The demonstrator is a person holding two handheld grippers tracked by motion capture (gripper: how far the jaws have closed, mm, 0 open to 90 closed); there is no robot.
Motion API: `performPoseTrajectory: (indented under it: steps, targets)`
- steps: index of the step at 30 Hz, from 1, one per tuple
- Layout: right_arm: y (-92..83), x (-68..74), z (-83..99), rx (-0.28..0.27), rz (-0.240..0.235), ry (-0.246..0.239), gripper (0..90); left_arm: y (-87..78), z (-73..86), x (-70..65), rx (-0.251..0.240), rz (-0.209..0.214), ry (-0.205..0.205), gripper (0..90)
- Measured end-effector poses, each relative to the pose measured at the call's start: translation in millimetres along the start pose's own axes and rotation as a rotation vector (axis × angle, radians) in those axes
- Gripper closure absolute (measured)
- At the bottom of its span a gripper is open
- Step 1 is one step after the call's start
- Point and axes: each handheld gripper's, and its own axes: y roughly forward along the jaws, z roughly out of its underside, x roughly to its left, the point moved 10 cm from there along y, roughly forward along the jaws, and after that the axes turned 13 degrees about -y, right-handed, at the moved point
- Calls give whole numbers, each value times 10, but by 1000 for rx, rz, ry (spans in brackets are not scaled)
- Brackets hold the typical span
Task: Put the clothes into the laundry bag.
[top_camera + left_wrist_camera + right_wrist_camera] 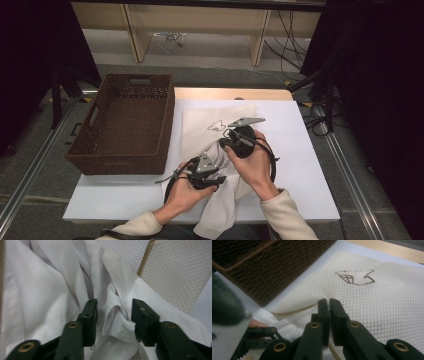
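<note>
In the high view, mid-frame on the worktop (pixel 300 165), the white shirt (pixel 220 210) could slide out of the mesh bag (pixel 210 130). In the left gripper view, the left hand-held gripper (pixel 113 312) stands apart around shirt folds. In the right gripper view, lower centre, the right hand-held gripper (pixel 329 305) clamps the bag's edge, pointing forward

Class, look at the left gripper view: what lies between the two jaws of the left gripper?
A bunched fold of white cloth lies between the open jaws of the left gripper, seen in the left gripper view.
</note>
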Motion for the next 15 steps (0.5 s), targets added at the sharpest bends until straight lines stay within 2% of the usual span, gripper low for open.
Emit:
performPoseTrajectory:
  steps: [3, 4, 5, 6, 7, 9, 10, 13, 15]
  targets:
    - [-13, 11, 2, 4, -5, 6, 886, -82, -45, -39, -24, 7, -6, 470]
    - [-12, 12, 4, 5, -6, 6, 886, -108, -43, -44, -14, 5, 4, 432]
    - [-2, -3, 0, 0, 1, -2, 886, -124, -51, -78, -17, 22, -5, 400]
    - [-5, 15, 3, 5, -4, 10, 886, -146, -52, -91, -14, 22, 1, 376]
    - [6, 8, -6, -5, -5, -9, 886, -160, -46, -127, -11, 33, 12, 368]
    - [5, 7, -7, -6, -5, -10, 886, -179, -16, -193, -5, 42, 21, 358]
    - [-3, 21, -2, -1, -4, 14, 886, -186, 14, -220, 11, 49, 40, 356]
    - [-3, 11, -1, -1, -4, 7, 886, -173, 99, -283, 39, 48, 74, 353]
    - [2, 13, -1, -2, -4, 2, 886, -136, 160, -289, 60, 29, 110, 353]
